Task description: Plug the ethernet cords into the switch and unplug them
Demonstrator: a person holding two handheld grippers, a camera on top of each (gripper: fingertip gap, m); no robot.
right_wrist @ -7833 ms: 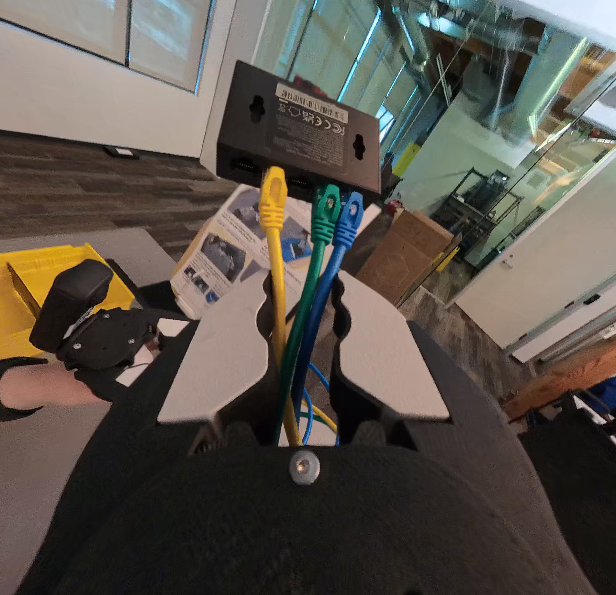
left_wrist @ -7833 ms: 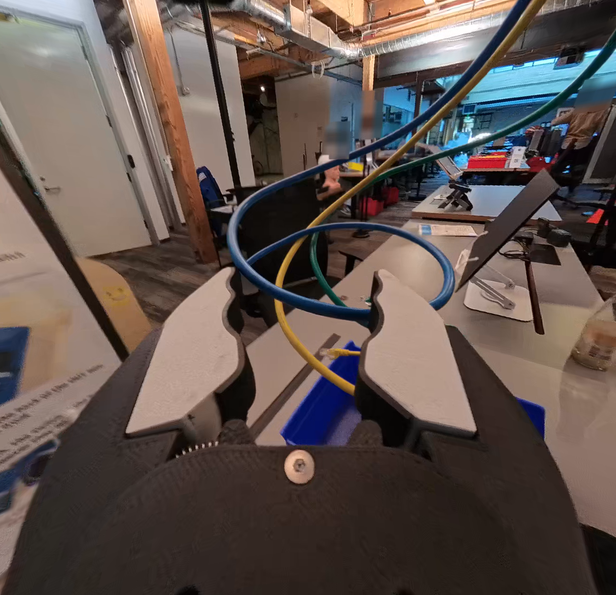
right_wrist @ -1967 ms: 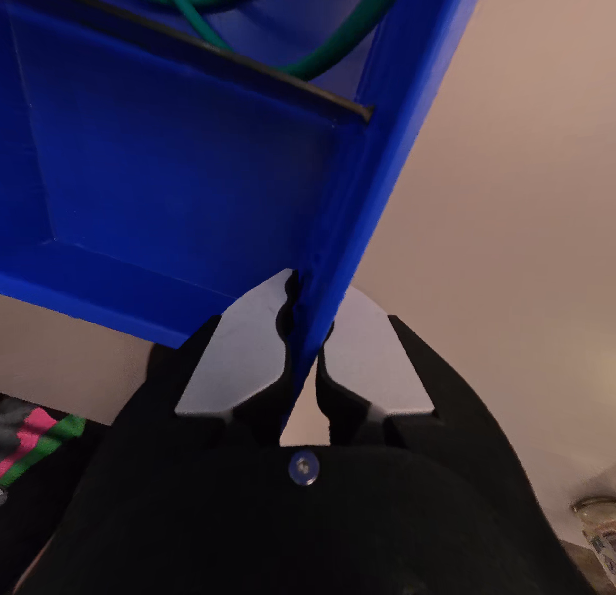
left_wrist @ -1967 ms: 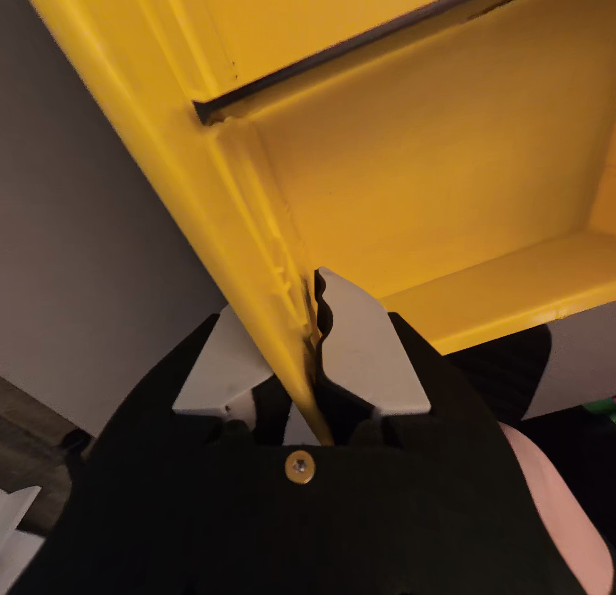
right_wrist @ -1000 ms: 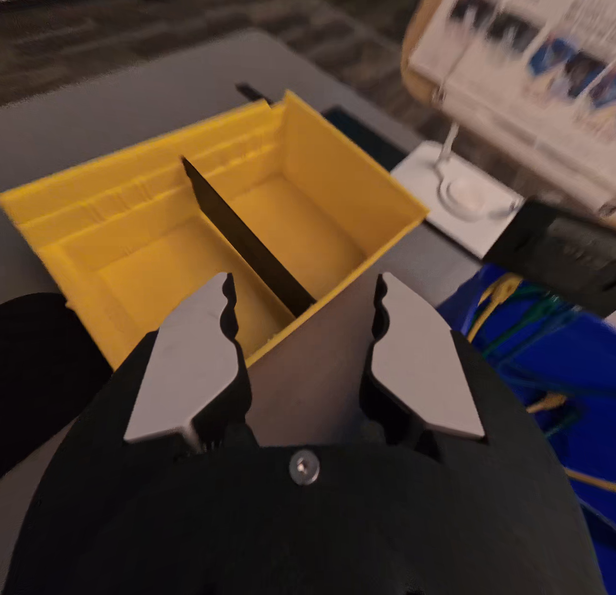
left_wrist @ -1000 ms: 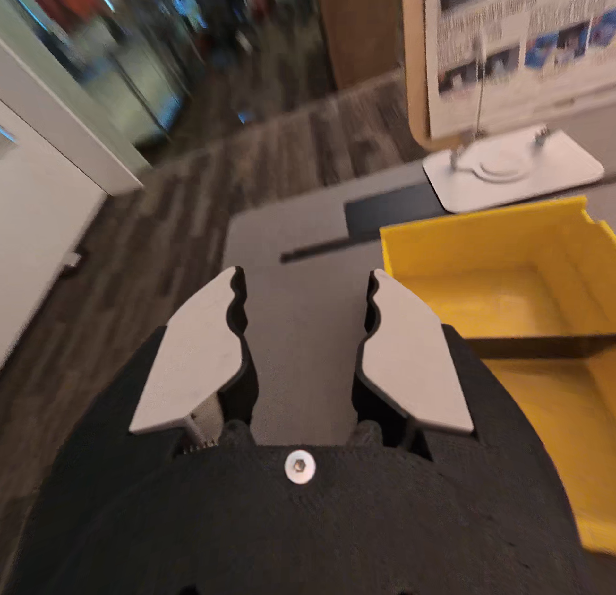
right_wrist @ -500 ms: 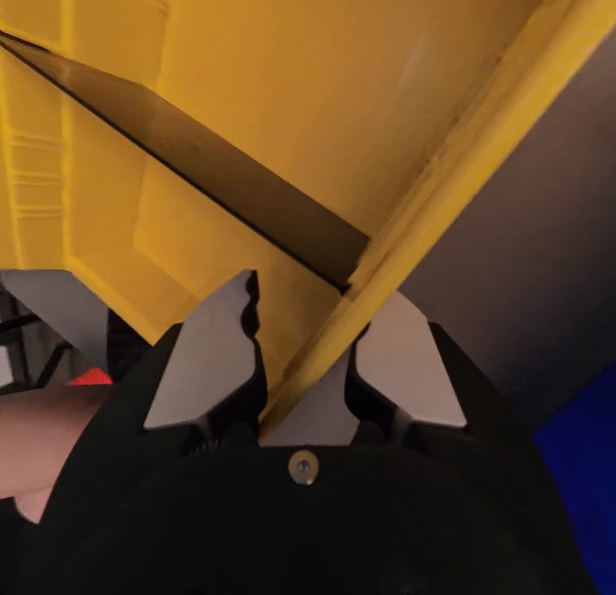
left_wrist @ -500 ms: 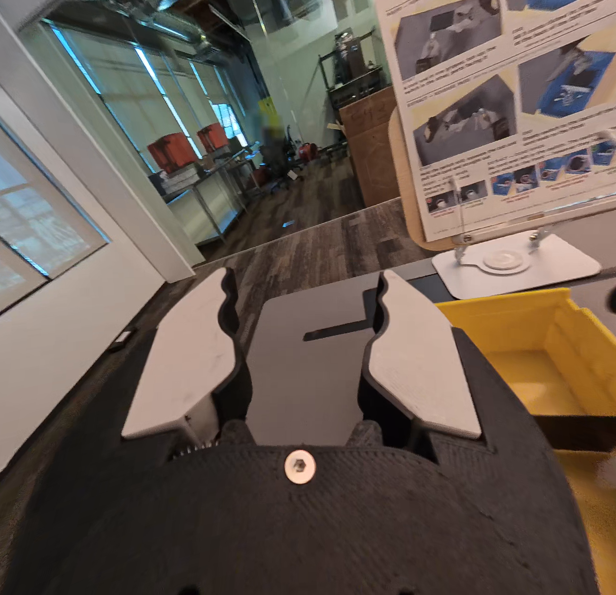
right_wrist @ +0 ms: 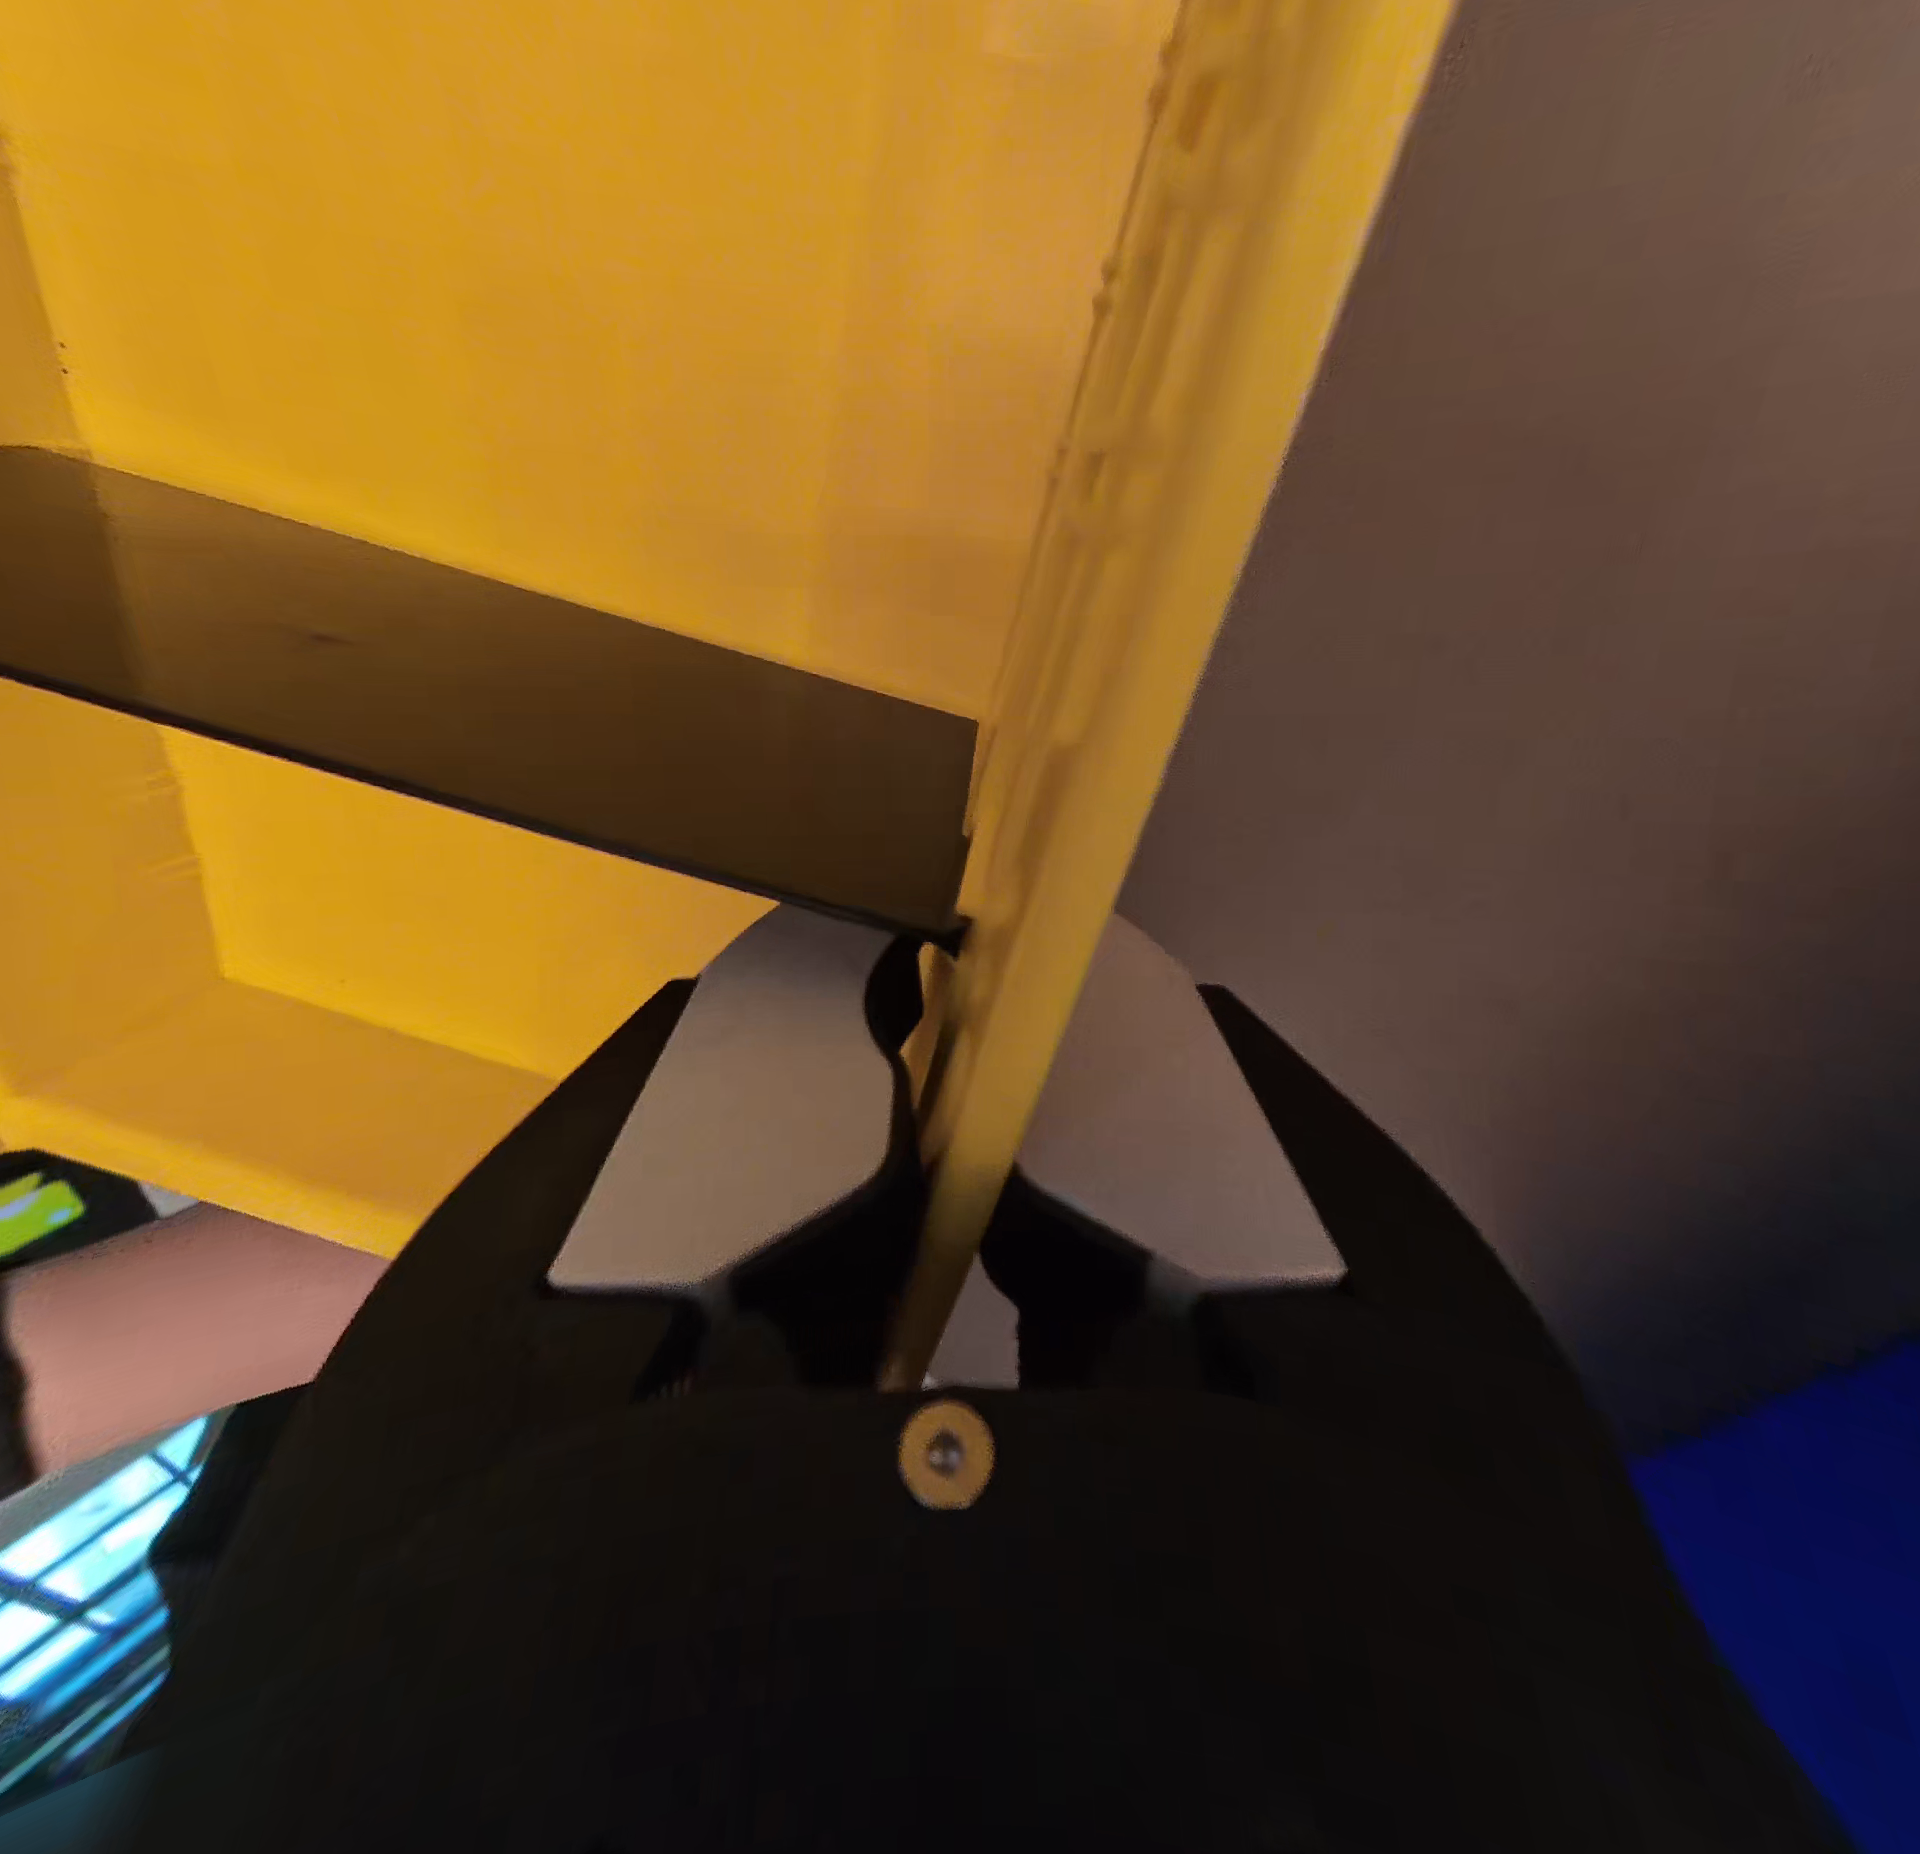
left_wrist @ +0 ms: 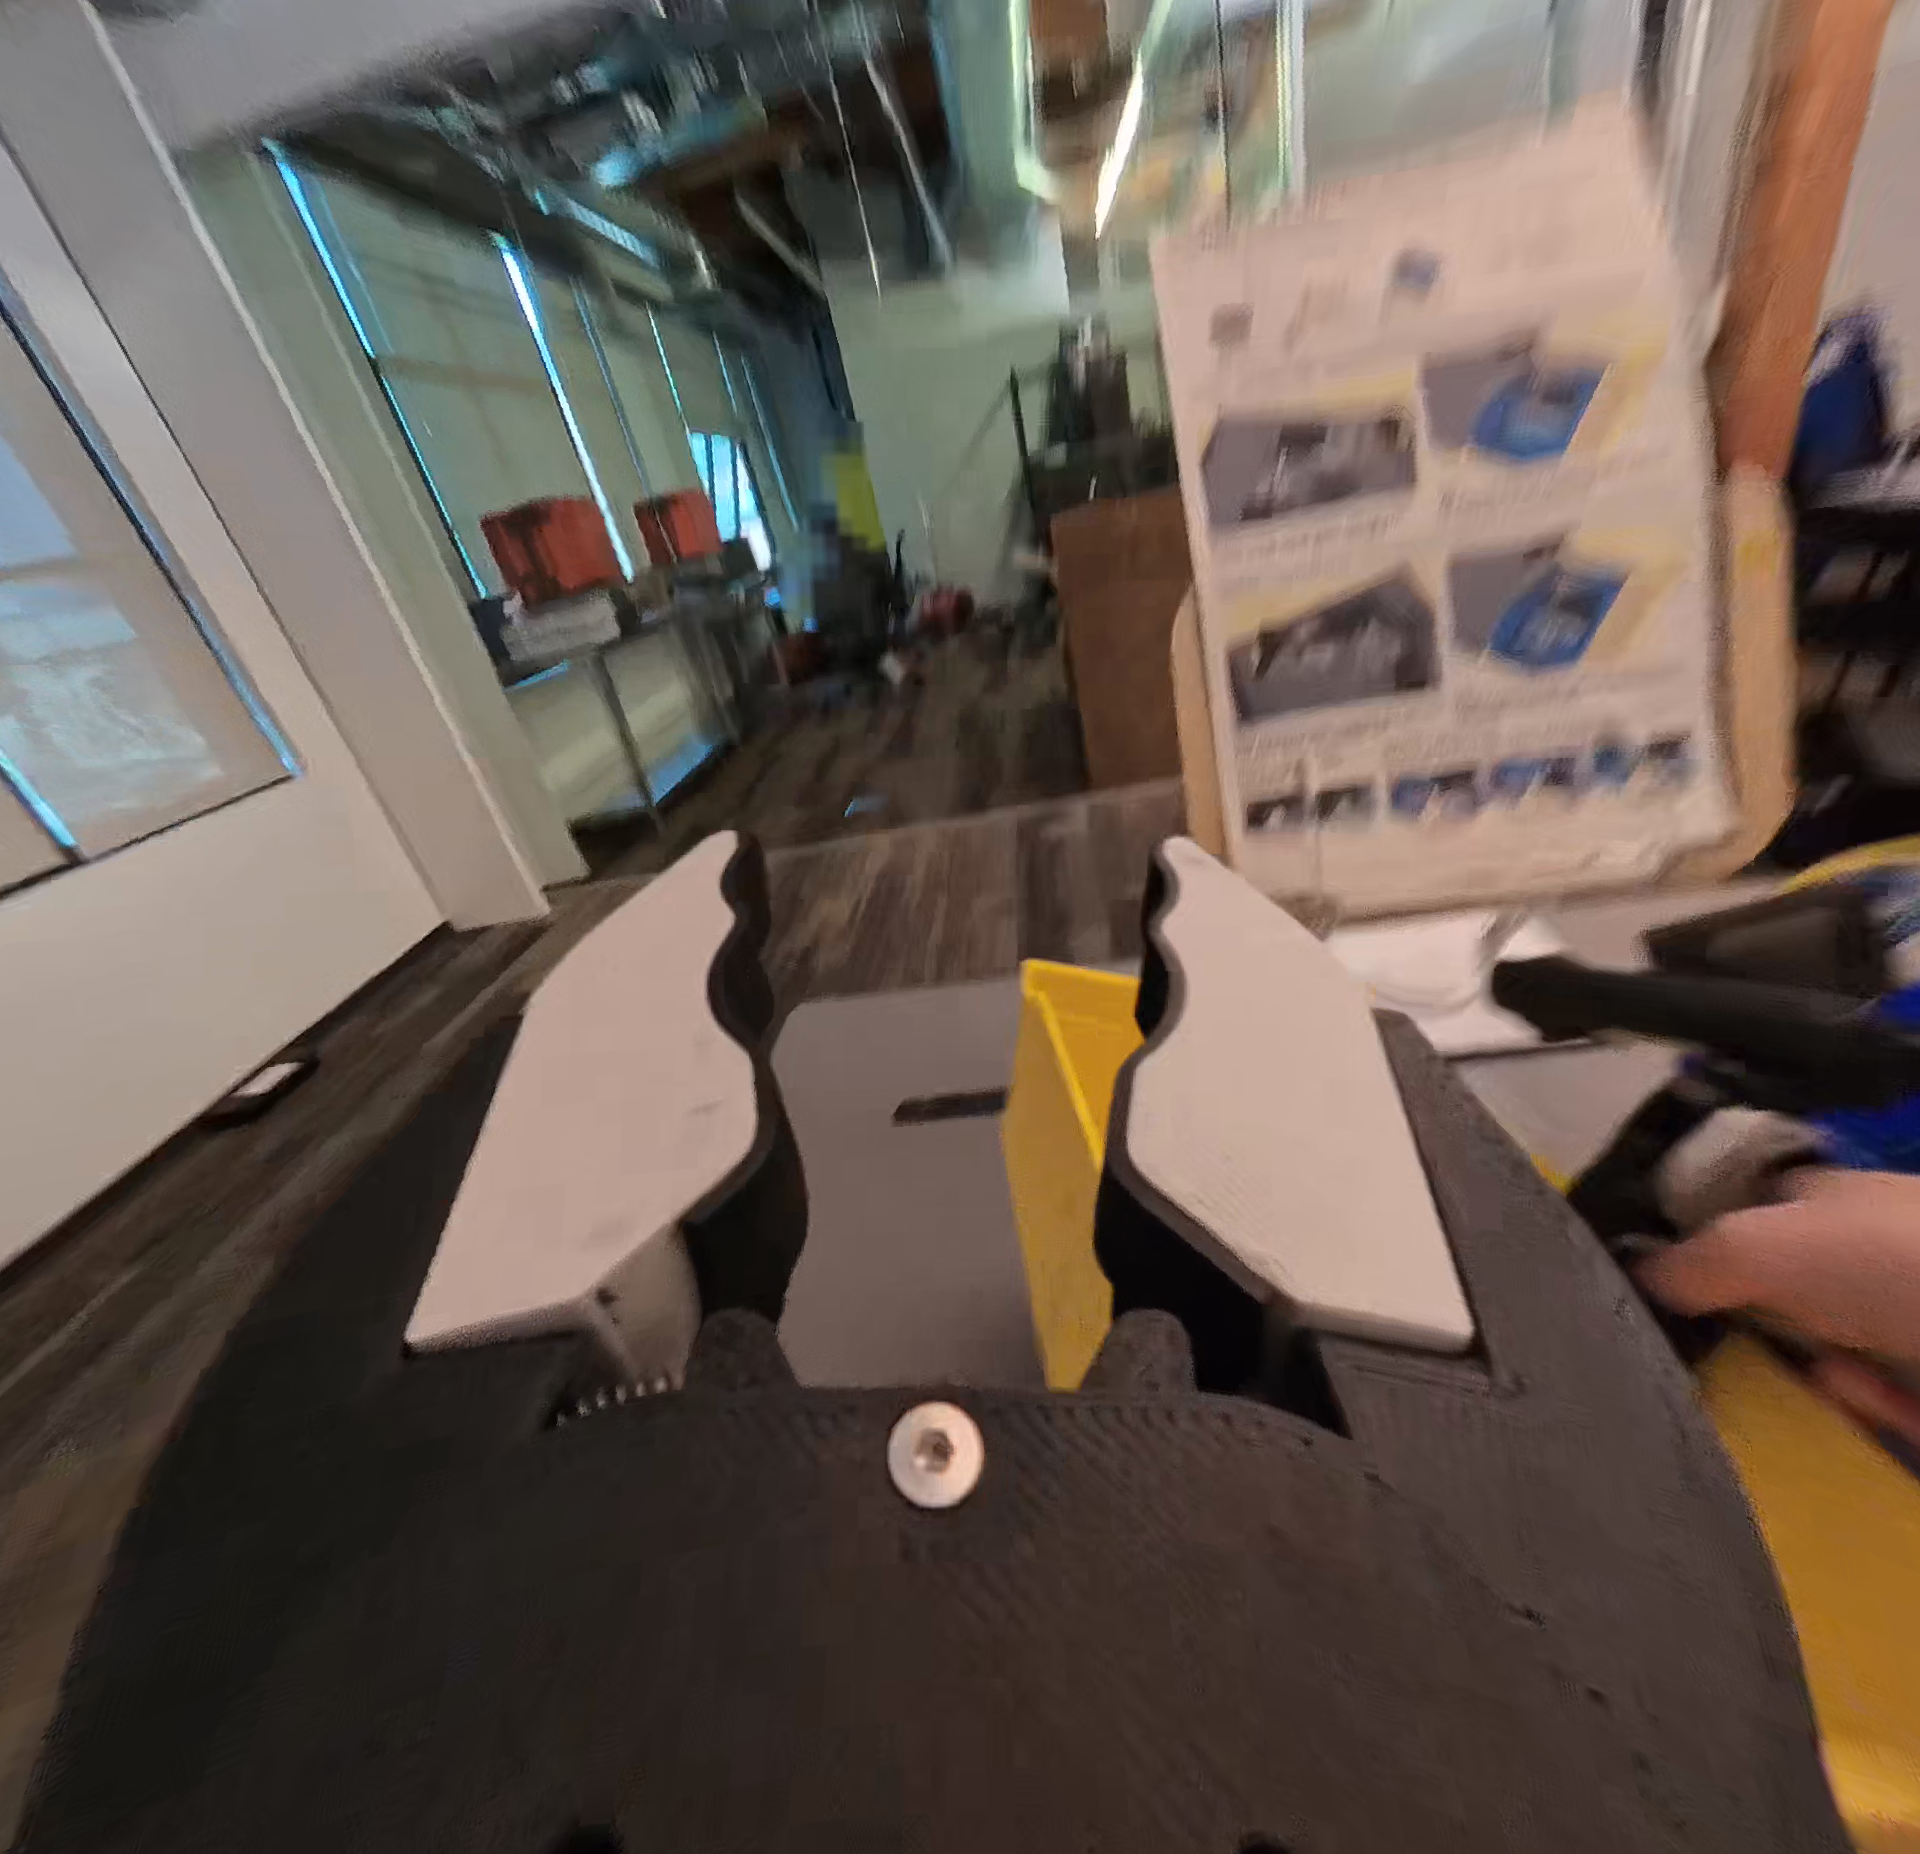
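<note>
Right gripper [right_wrist: 971, 983] jaws clamp yellow bin [right_wrist: 1195, 433] wall; left gripper [left_wrist: 951, 900] jaws seemingly agape

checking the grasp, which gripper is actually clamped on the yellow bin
The right gripper: its fingers pinch the yellow bin at its side wall beside the black divider. The left gripper is open, gripping nothing.

Right gripper [right_wrist: 961, 983] clamped on yellow bin [right_wrist: 644, 277] wall
</note>
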